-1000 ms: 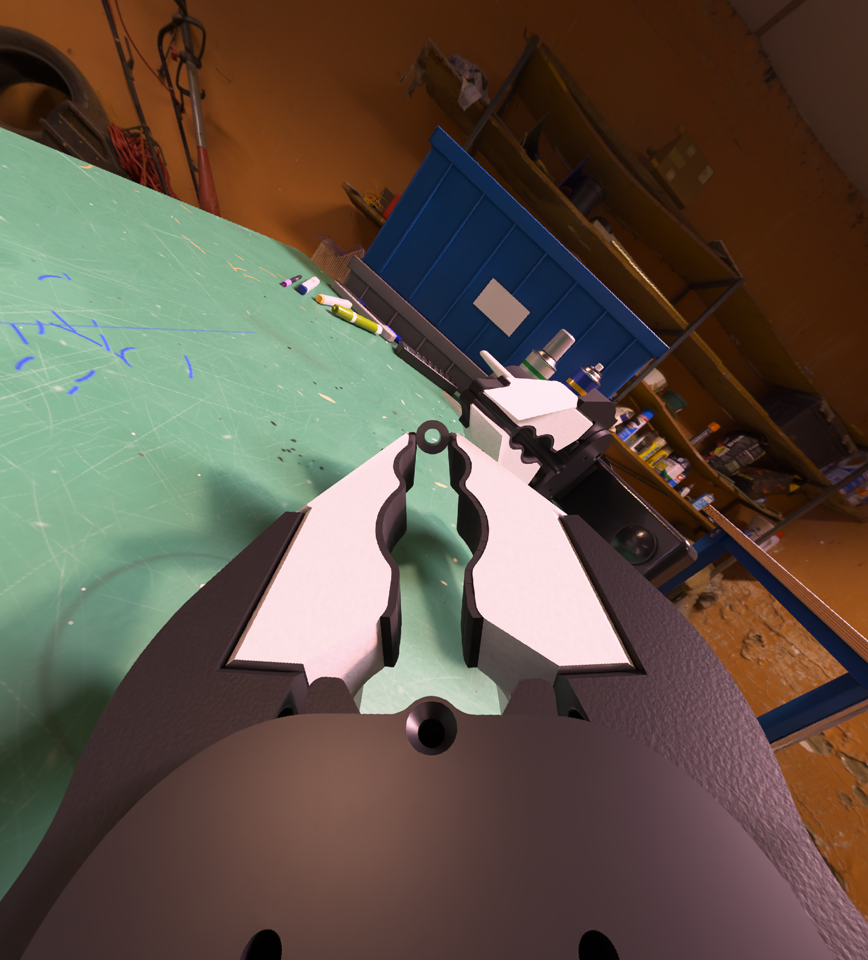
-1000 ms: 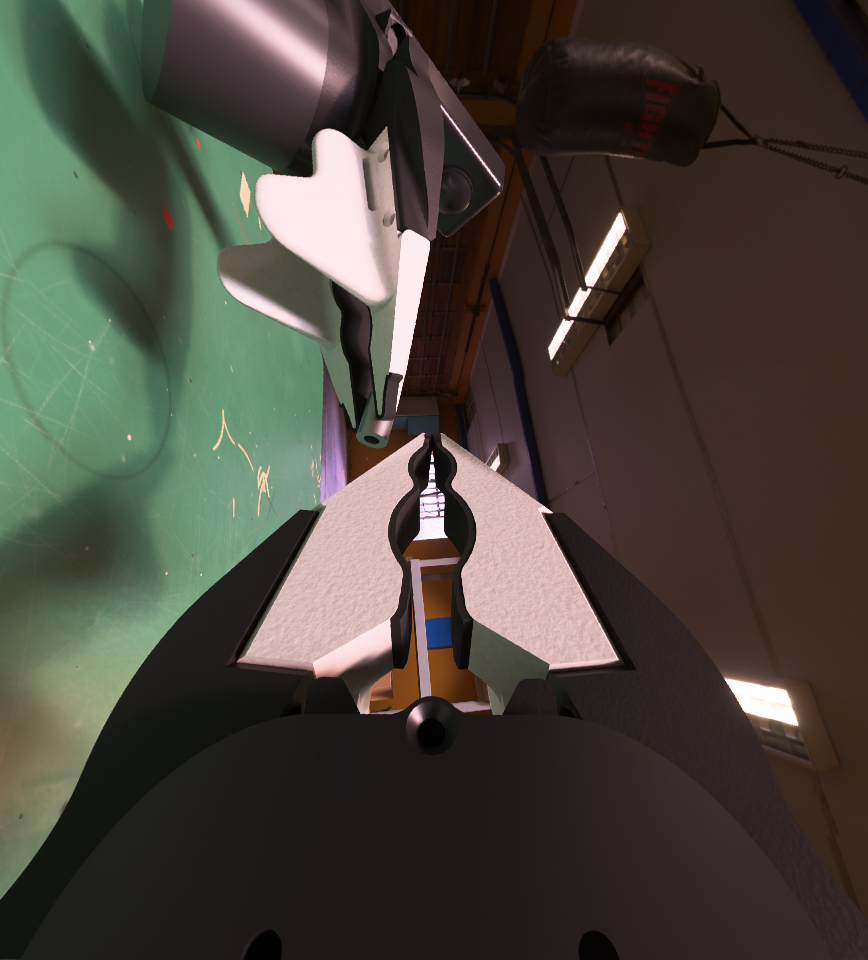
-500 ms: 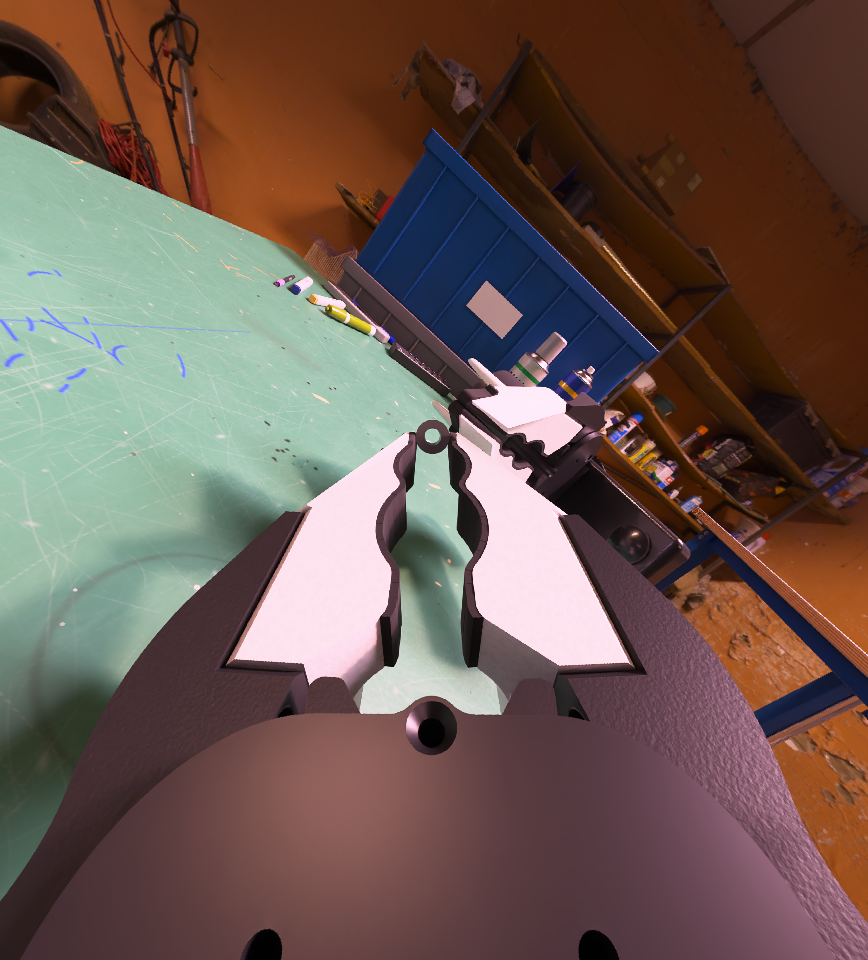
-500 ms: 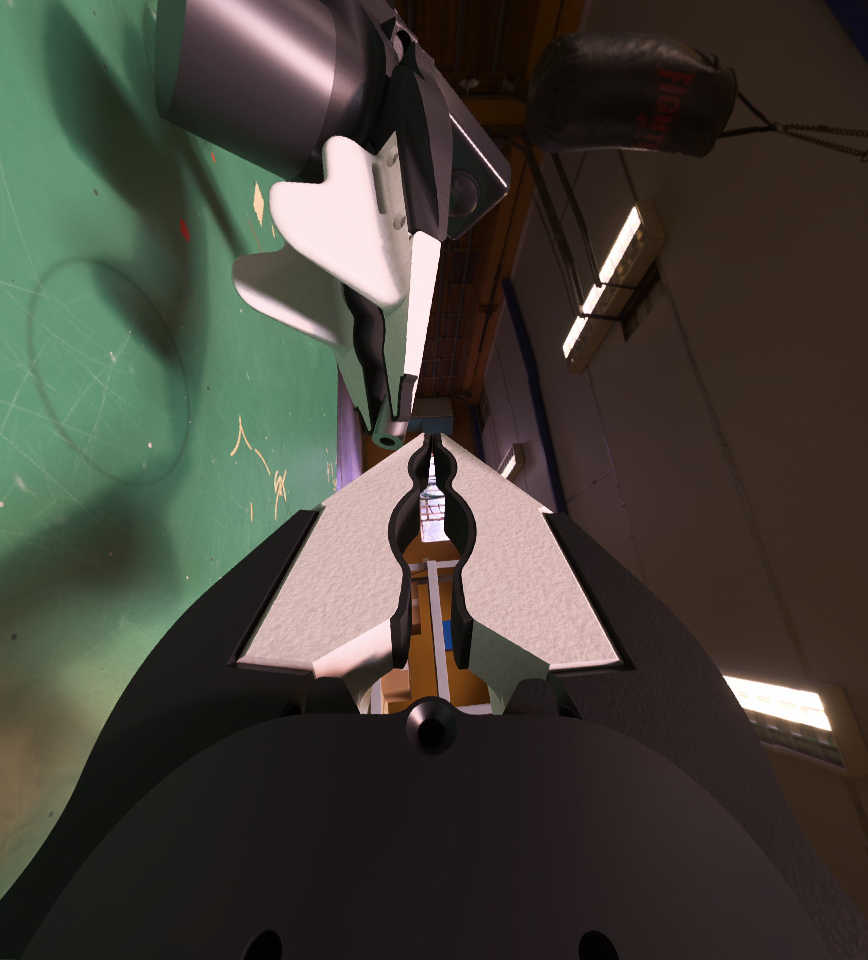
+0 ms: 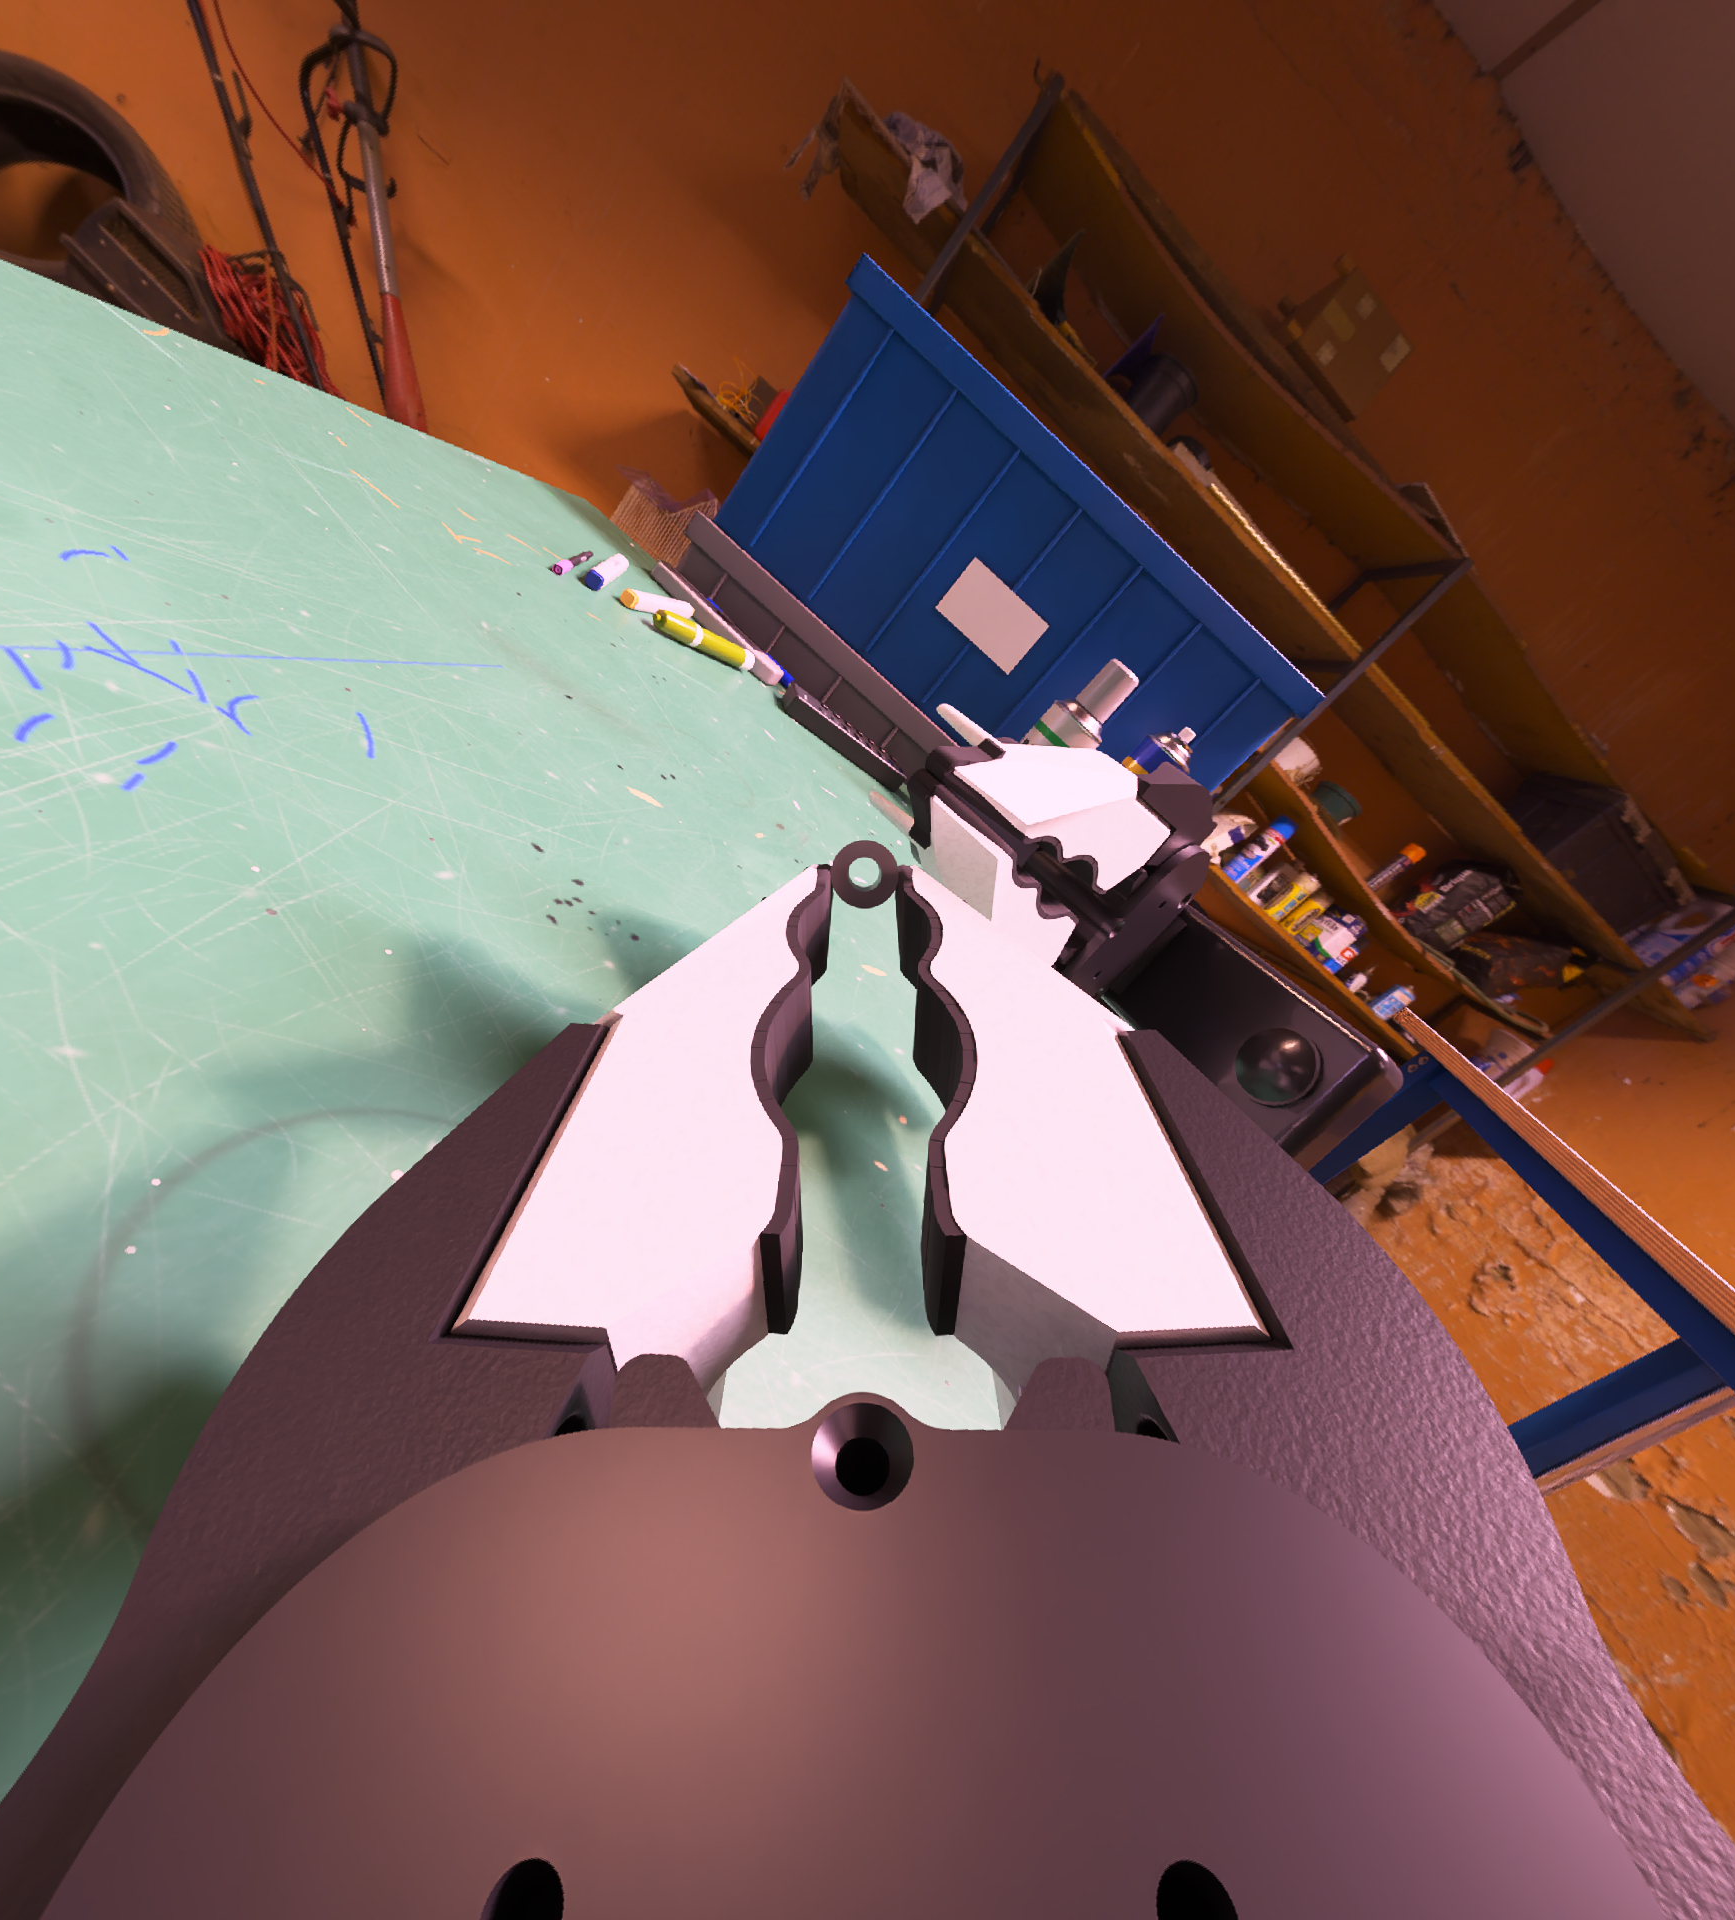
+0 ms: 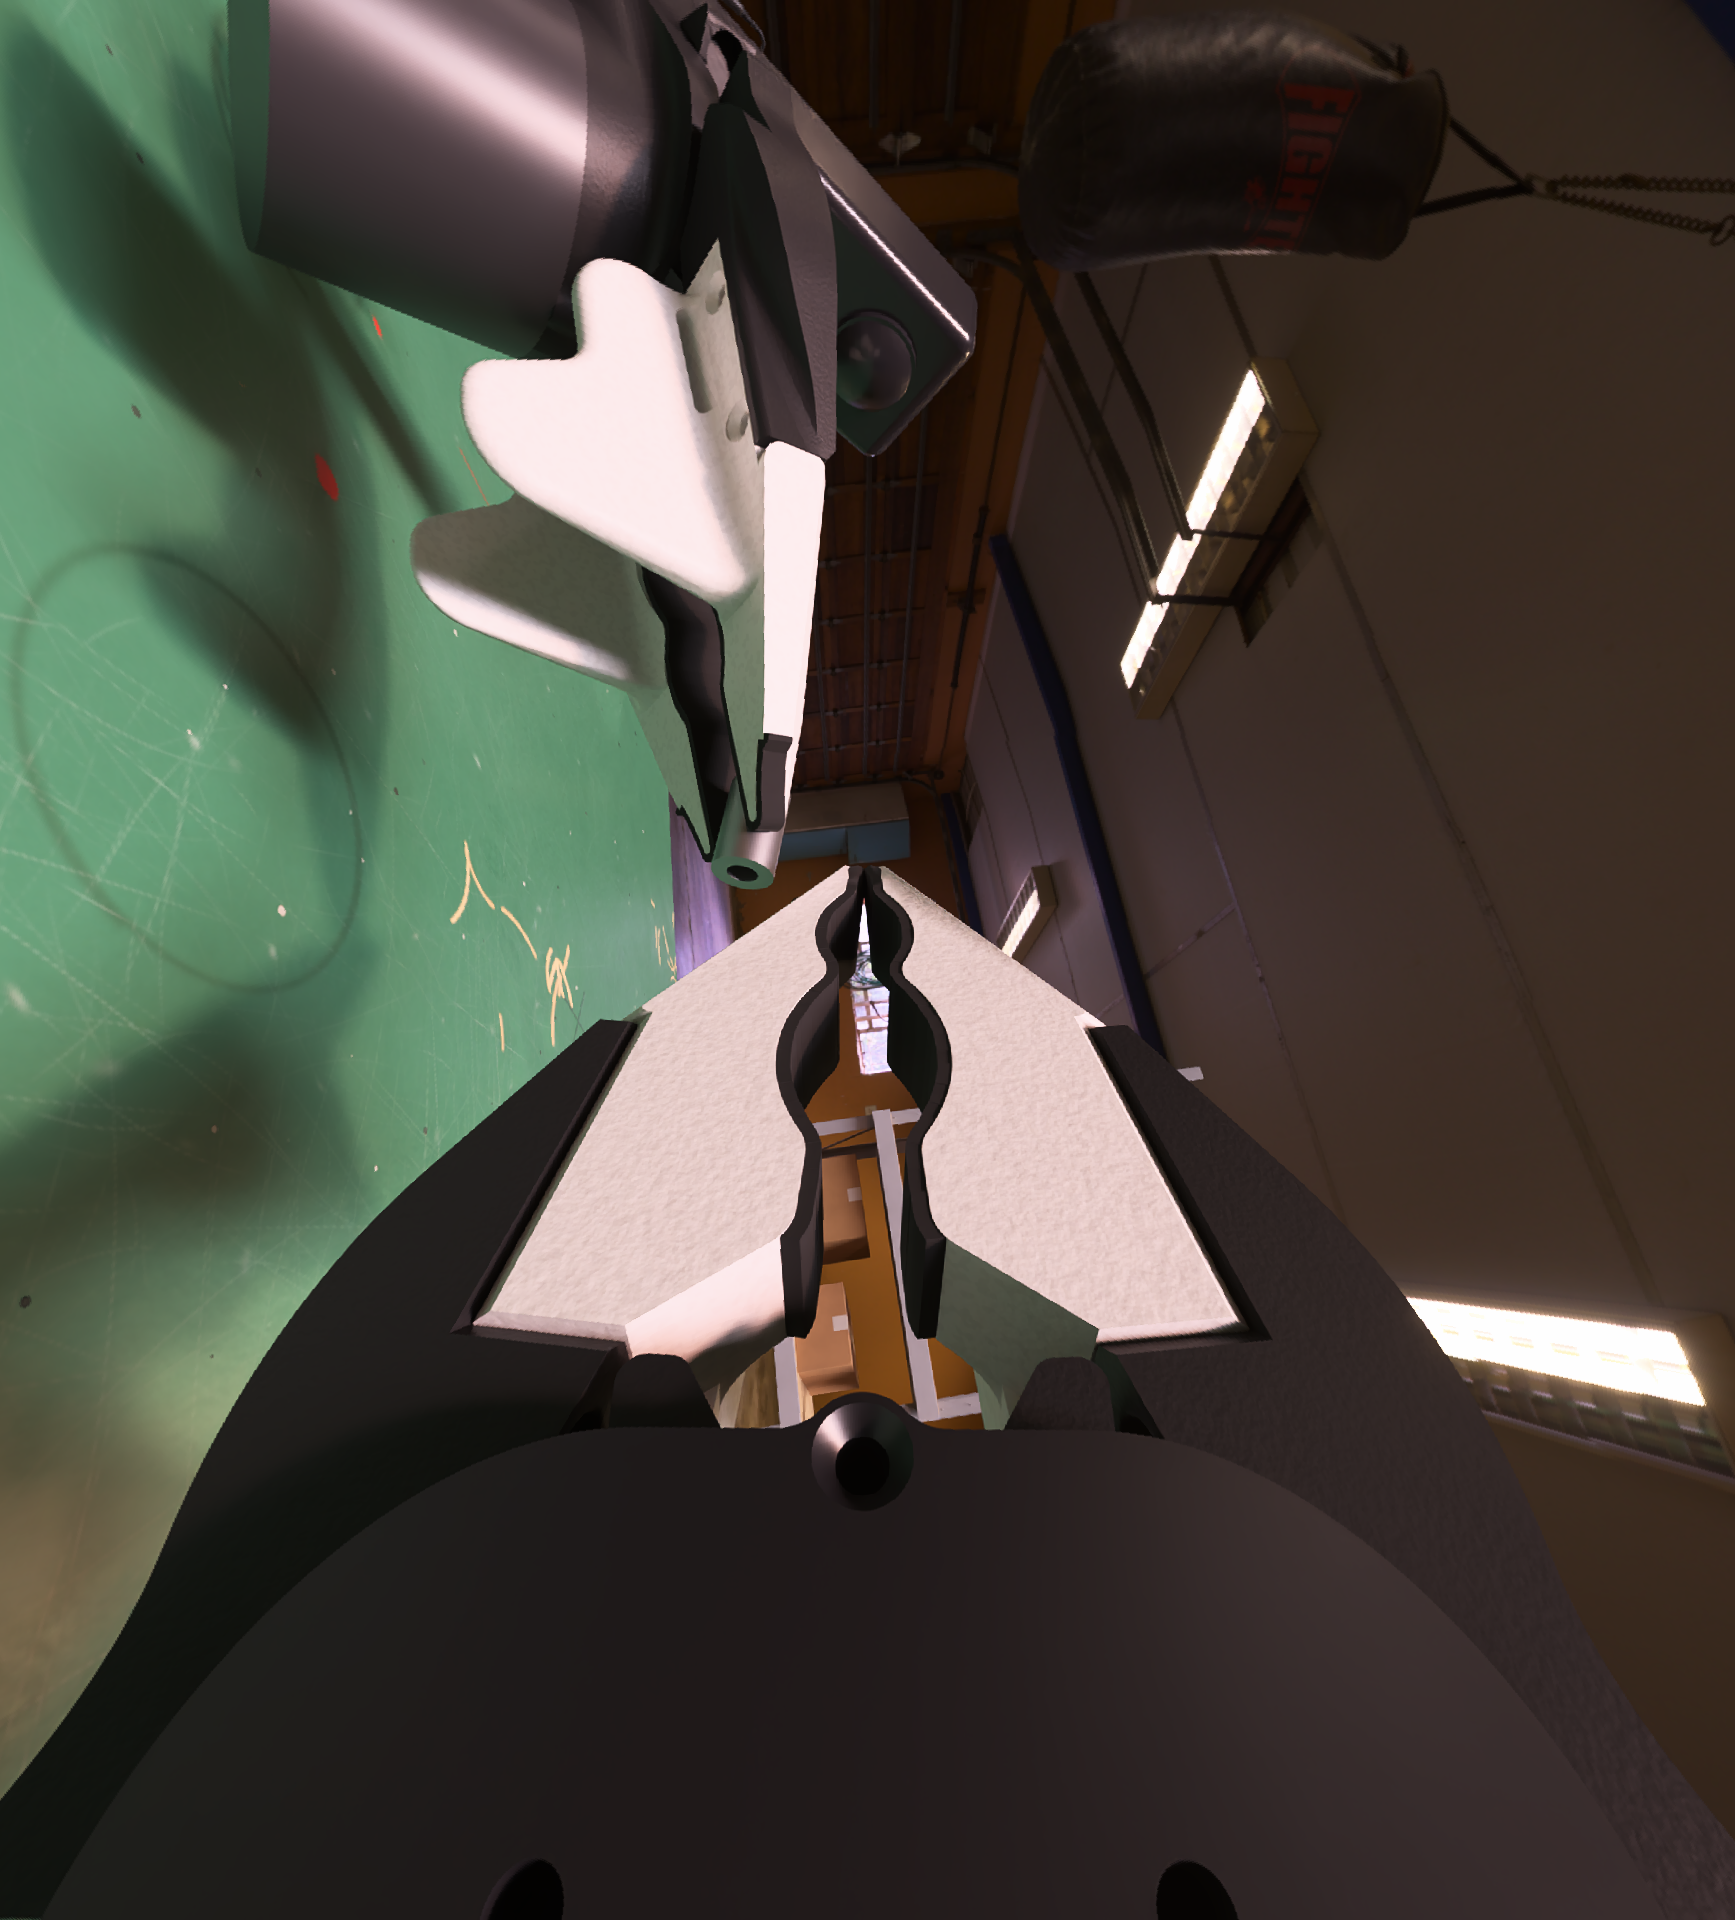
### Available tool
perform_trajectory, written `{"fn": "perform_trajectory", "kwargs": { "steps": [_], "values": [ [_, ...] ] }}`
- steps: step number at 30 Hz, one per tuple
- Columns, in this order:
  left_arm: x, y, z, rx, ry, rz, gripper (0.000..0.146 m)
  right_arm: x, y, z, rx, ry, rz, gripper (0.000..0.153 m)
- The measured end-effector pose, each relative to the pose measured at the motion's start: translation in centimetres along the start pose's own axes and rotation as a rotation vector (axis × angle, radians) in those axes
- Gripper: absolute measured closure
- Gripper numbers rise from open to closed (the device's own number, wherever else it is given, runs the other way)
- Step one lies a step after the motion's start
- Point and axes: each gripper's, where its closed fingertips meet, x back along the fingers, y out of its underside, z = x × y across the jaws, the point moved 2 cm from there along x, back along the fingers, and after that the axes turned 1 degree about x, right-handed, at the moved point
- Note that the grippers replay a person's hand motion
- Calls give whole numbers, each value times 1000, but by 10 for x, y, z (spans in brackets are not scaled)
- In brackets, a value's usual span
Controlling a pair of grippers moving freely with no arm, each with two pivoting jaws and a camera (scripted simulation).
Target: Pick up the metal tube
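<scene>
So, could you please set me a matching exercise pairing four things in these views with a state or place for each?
Things:
1. metal tube
2. right gripper
3. markers
4. blue bin

States or places:
A. shut on nothing
B. beyond the table's far edge
C. pinched at the tips of the left gripper
D. lying on the green table

Pairs: 1-C, 2-A, 3-D, 4-B

Scratched green table (image 5: 219,935) with blue scribbles (image 5: 146,696), blue bin (image 5: 946,540), orange wall (image 5: 582,208).
</scene>
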Motion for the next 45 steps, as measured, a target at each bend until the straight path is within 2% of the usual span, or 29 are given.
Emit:
{"fn": "perform_trajectory", "kwargs": {
  "steps": [20, 27, 34, 40, 43, 45],
  "values": [
    [0, 0, -2, -3, -13, -5, 134, 1, 3, -2, -62, -21, -4, 153],
    [0, 0, -1, 28, 13, -2, 134, 1, 5, -4, -193, -73, 12, 153],
    [0, 1, -3, 41, 6, -7, 134, 2, 4, -6, -207, -70, 20, 153],
    [-1, 2, -3, 36, 0, -18, 134, 4, 1, -11, -315, -108, -16, 152],
    [-2, 3, -2, 29, -2, -25, 134, 4, 1, -12, -349, -119, -20, 148],
    [0, 0, -3, 31, -6, -9, 134, 6, -1, -15, -407, -173, -9, 141]
  ]
}}
